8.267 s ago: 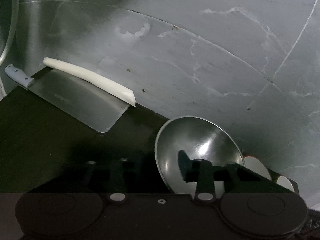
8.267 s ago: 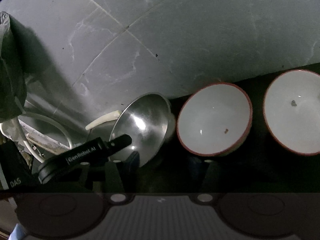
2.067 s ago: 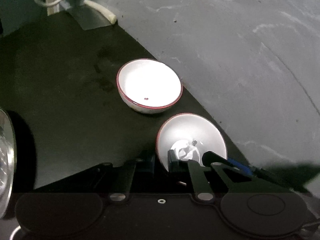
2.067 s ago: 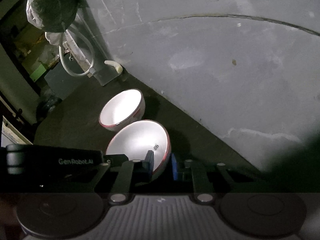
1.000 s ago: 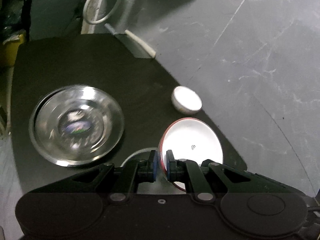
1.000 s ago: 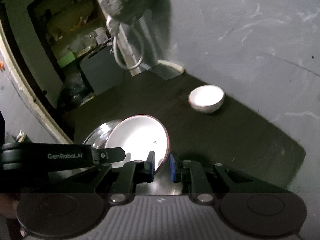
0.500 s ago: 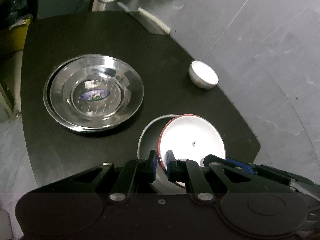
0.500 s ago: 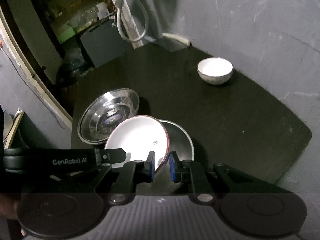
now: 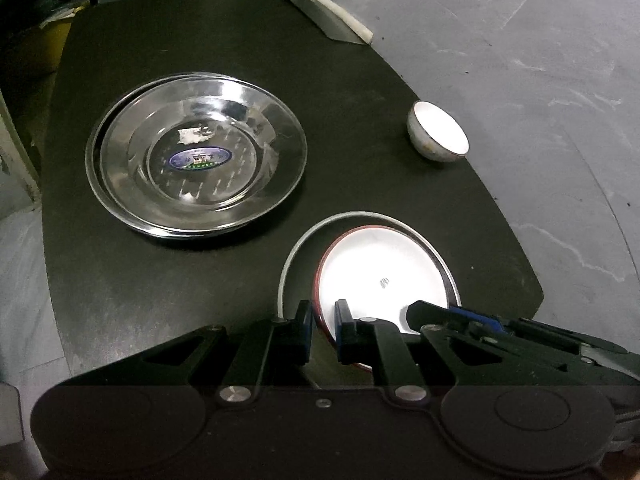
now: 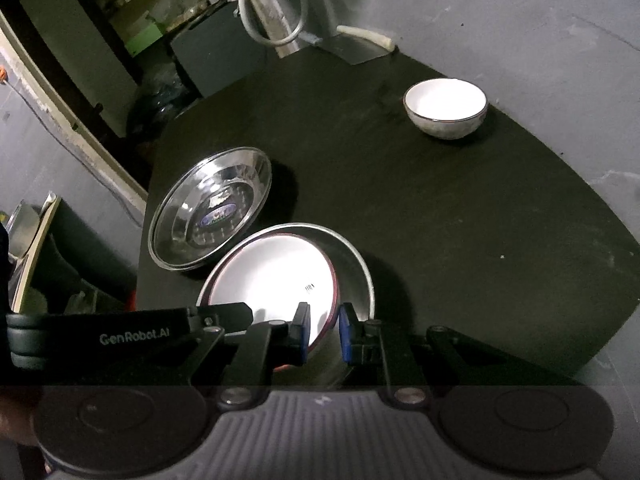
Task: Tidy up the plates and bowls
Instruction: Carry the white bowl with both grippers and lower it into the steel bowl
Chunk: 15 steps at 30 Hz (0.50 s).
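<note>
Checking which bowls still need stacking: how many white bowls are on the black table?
2: a red-rimmed white bowl sitting inside the steel bowl at the near edge, and a small white bowl alone at the far side. None seems hidden.

Dim room; black table (image 9: 168, 280) against grey marbled wall (image 9: 540, 60).

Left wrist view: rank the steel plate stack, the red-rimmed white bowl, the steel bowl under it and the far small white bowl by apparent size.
1. steel plate stack
2. steel bowl
3. red-rimmed white bowl, nested inside it
4. small white bowl, farther from the camera, so true size is unsure
</note>
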Each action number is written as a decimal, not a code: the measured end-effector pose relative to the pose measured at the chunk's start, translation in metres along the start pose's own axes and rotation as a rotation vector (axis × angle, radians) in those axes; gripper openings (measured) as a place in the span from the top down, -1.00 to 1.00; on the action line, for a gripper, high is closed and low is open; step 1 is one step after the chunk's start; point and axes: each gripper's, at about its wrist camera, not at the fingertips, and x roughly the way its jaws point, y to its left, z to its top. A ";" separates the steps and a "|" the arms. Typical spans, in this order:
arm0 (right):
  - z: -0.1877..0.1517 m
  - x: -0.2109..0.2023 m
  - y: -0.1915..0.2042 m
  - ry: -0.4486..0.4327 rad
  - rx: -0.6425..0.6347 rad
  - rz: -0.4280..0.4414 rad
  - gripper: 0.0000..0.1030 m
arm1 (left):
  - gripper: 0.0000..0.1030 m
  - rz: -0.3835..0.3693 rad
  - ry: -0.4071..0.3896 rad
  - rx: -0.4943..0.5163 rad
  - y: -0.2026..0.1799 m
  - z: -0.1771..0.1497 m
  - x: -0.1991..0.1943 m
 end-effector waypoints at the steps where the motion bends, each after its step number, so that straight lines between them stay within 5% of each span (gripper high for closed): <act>1: 0.001 0.001 0.000 0.004 0.000 0.005 0.67 | 0.77 0.002 -0.002 -0.005 0.000 0.000 0.000; 15: 0.001 0.002 -0.006 0.007 -0.006 0.033 0.60 | 0.70 0.009 -0.007 0.001 -0.001 0.000 -0.005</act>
